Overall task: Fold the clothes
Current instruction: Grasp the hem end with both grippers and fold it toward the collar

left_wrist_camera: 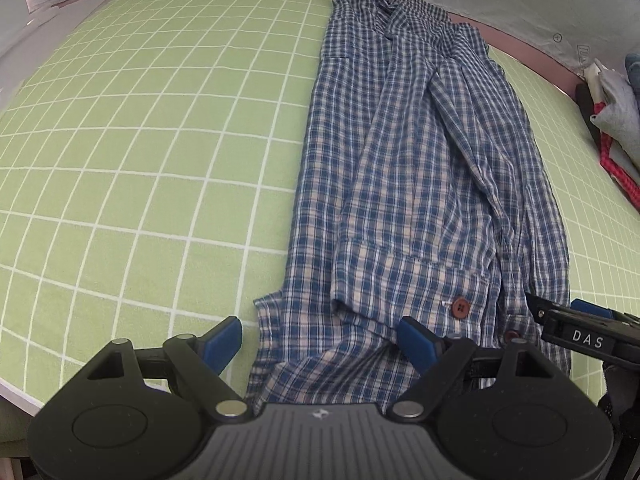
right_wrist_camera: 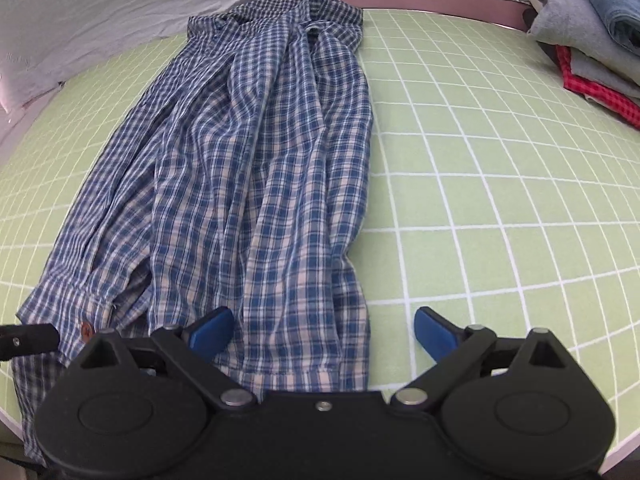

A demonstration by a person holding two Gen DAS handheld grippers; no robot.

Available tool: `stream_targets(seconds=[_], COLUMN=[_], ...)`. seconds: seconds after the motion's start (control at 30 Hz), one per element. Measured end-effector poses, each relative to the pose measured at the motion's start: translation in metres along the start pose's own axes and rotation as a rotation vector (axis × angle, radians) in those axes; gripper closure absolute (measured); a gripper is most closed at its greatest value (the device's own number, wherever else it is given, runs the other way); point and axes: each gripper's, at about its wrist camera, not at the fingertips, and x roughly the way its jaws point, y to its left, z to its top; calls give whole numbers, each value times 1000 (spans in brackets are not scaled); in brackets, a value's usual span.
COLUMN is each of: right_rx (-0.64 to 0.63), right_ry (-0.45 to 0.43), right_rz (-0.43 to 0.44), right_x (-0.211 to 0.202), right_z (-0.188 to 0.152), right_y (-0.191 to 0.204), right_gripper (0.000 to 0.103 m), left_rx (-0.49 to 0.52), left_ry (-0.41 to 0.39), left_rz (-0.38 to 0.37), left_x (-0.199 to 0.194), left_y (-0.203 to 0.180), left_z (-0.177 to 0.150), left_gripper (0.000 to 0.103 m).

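A blue and white plaid shirt (left_wrist_camera: 408,184) lies lengthwise on the green grid mat (left_wrist_camera: 140,160), folded into a narrow strip with its sleeves laid over the body and its collar at the far end. A cuff with a red button (left_wrist_camera: 460,307) lies near its near end. My left gripper (left_wrist_camera: 320,342) is open over the shirt's near hem, jaws wide apart, holding nothing. In the right wrist view the shirt (right_wrist_camera: 256,184) runs away from me. My right gripper (right_wrist_camera: 324,332) is open over the hem's right corner, empty. The right gripper also shows in the left wrist view (left_wrist_camera: 580,328).
A pile of other clothes, grey, denim and red checked (right_wrist_camera: 592,40), sits at the mat's far right corner. A pale sheet (right_wrist_camera: 120,12) lies beyond the mat's far edge. The mat's near edge runs just under both grippers.
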Motion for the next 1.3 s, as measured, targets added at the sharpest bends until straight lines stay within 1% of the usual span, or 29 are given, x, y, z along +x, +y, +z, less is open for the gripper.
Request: stream_targets(seconds=[0.03, 0.13, 0.27, 0.43, 0.5, 0.53, 0.6, 0.63, 0.67, 0.7, 0.73, 0.77, 0.8, 0.87, 0.93, 1.0, 1.1, 1.23, 1.3], right_rx=[-8, 34, 90, 116, 105, 96, 71, 52, 34, 15, 18, 27, 37, 62, 108, 167, 193, 225, 229], right_ry=[5, 7, 5, 21, 30, 34, 39, 38, 37, 36, 36, 38, 40, 40, 26, 0, -70, -157, -193], right_rz=[-2, 7, 31, 68, 74, 75, 71, 65, 58, 57, 73, 95, 117, 155, 193, 243, 295, 327, 331], right_x=[-1, -5, -14, -23, -26, -27, -30, -32, -34, -36, -36, -35, -35, -34, -38, -48, -65, -75, -72], right_z=[-2, -9, -21, -30, -35, -38, -42, -43, -44, -44, -41, -38, -35, -29, -20, -9, 15, 57, 79], right_y=[1, -4, -6, -2, 1, 3, 8, 11, 13, 15, 14, 12, 10, 5, -3, -13, -24, -35, -37], right_gripper=[5, 5, 5, 5, 5, 5, 8, 14, 26, 33, 52, 71, 77, 93, 95, 96, 97, 97, 97], left_rx=[11, 34, 34, 39, 50, 56, 67, 72, 71, 64, 48, 20, -6, -42, -77, -111, -146, -174, -183], left_ry=[3, 14, 16, 15, 20, 23, 29, 32, 39, 50, 65, 78, 78, 68, 43, 3, -66, -145, -166], left_rz=[2, 5, -3, -33, -50, -54, -50, -48, -53, -66, -89, -121, -147, -189, -237, -288, -333, -375, -372], left_x=[0, 1, 0, -2, -2, -3, -4, -5, -5, -4, -3, -3, -4, -10, -20, -33, -46, -52, -50], left_y=[0, 0, 5, 9, 7, 7, 6, 5, 6, 7, 9, 12, 15, 18, 20, 21, 18, 13, 10], left_z=[-2, -10, -16, -18, -19, -20, -20, -21, -20, -19, -18, -17, -16, -12, -4, 9, 35, 78, 96], left_gripper=[18, 18, 18, 19, 27, 29, 40, 44, 55, 72, 83, 96, 97, 99, 99, 99, 99, 99, 99])
